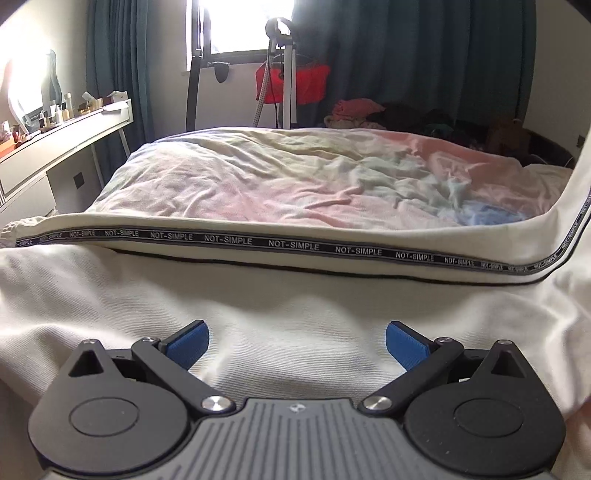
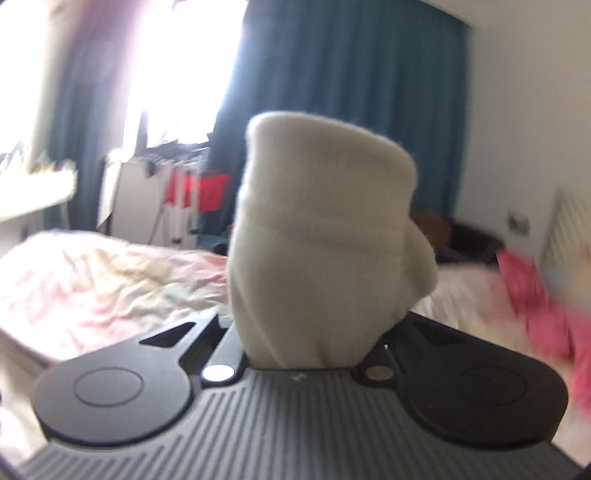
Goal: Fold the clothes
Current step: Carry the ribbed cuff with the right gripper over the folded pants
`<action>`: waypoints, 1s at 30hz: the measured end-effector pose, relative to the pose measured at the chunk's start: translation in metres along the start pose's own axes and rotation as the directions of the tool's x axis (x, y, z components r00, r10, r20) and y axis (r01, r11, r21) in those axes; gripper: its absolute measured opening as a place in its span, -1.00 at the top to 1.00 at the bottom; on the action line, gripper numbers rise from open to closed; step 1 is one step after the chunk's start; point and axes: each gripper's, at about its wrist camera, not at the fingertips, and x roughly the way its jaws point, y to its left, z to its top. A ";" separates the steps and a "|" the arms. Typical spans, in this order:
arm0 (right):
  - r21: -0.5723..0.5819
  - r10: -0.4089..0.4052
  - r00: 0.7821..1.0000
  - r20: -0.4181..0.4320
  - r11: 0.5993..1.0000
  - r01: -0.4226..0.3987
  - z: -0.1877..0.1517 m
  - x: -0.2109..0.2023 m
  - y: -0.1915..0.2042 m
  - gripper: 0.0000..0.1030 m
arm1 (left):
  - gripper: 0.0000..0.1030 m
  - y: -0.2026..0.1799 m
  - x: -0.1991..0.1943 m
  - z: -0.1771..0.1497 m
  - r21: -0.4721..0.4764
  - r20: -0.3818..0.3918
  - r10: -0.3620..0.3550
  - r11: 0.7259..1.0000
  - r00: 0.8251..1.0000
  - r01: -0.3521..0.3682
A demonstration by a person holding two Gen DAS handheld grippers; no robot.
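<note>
Left hand-held gripper (image 1: 297, 341) is held spread above cream garment (image 1: 277, 306); right hand-held gripper (image 2: 306, 332) is pinched on its bunched cloth.

A bright window (image 1: 242, 26) is framed by dark teal curtains (image 1: 424, 55). A white desk (image 1: 66, 136) is placed beside the bed (image 1: 277, 173), under white walls (image 2: 517, 110).

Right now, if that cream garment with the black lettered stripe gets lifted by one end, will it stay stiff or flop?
The cream garment with the black lettered stripe will probably flop: it wrinkles and its stripe bends upward at the right. The bunch in the right gripper bulges softly, so it likely sags and drags.
</note>
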 end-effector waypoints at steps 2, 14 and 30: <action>-0.156 0.049 0.999 0.004 0.987 -0.048 0.004 -0.005 0.052 0.76 | -0.99 0.008 -0.010 0.003 -0.015 0.020 0.000 1.000 1.000 0.000; -0.468 0.207 0.924 -0.321 0.814 -0.345 -0.081 -0.017 0.287 0.71 | -0.99 0.051 -0.029 0.013 -0.188 0.042 0.021 0.982 0.999 -0.013; -0.294 0.368 0.855 -0.365 0.826 -0.480 -0.053 -0.043 0.260 0.39 | -0.99 0.079 -0.028 0.025 -0.323 0.053 -0.009 0.946 0.999 0.026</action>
